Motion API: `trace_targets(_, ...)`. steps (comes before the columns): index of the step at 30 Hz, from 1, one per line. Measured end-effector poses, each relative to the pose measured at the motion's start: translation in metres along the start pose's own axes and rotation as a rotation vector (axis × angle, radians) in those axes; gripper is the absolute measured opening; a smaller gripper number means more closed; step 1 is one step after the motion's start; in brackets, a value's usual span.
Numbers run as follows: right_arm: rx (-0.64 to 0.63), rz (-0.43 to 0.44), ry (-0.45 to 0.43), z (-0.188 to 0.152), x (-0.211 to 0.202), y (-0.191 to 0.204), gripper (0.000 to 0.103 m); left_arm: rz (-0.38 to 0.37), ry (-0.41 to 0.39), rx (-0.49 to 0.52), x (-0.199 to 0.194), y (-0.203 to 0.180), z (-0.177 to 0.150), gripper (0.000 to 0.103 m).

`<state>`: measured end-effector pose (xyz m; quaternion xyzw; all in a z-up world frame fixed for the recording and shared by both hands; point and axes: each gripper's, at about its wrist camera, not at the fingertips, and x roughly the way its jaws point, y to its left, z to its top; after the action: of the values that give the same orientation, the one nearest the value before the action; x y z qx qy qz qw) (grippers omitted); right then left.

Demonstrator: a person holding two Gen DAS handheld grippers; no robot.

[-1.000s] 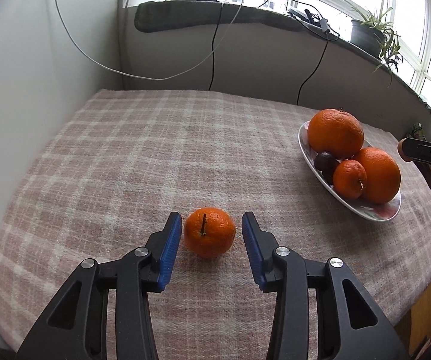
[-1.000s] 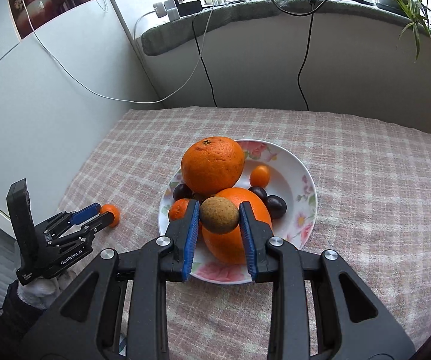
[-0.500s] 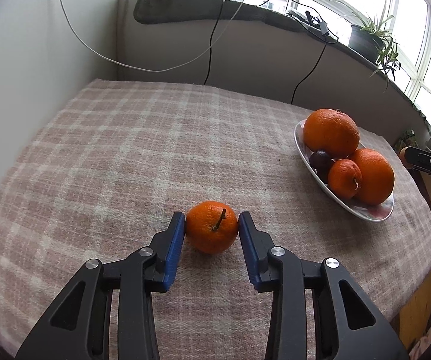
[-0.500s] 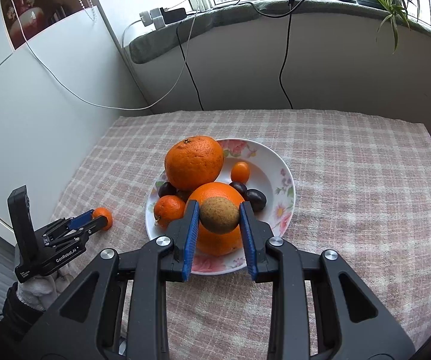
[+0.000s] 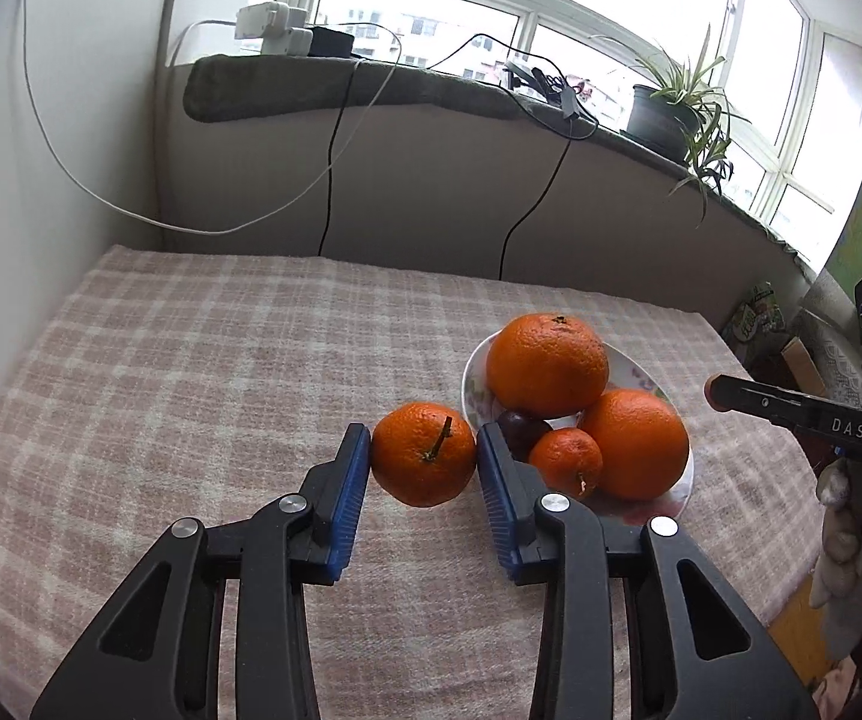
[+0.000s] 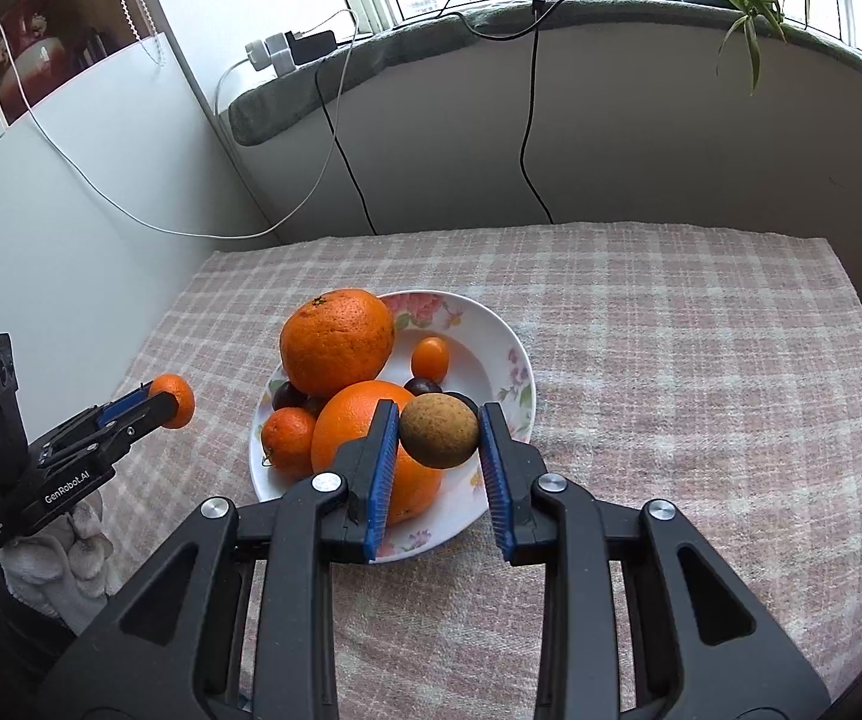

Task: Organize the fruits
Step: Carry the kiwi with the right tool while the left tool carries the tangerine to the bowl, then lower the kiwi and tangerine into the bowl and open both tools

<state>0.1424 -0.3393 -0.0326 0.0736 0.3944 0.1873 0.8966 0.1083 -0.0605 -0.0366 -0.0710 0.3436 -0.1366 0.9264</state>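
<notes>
I clamped the left gripper (image 5: 423, 461) on the mandarin (image 5: 423, 461) and lifted it beside the plate (image 6: 494, 324); right gripper (image 6: 439, 432) kept pinching the brown fruit (image 6: 439, 431) over the plate.

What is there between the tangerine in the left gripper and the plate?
Nothing: in the right wrist view only bare checked cloth shows between the held tangerine and the plate.

Orange mandarin (image 5: 424, 461), brown kiwi (image 6: 439, 430), white floral plate (image 6: 491, 336), pink-and-cream checked tablecloth (image 6: 671, 360).
</notes>
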Motion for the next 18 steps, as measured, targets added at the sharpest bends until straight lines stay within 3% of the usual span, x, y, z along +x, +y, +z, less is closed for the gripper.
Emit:
trace_targets(8, 0.007, -0.011, 0.013, -0.002, 0.008, -0.016, 0.028, -0.077, -0.020, 0.081, 0.021, -0.042, 0.030, 0.035)
trace_targets(18, 0.002, -0.016, 0.020, -0.006, 0.018, -0.025, 0.028, -0.133, 0.004, 0.170, 0.050, -0.084, 0.044, 0.035)
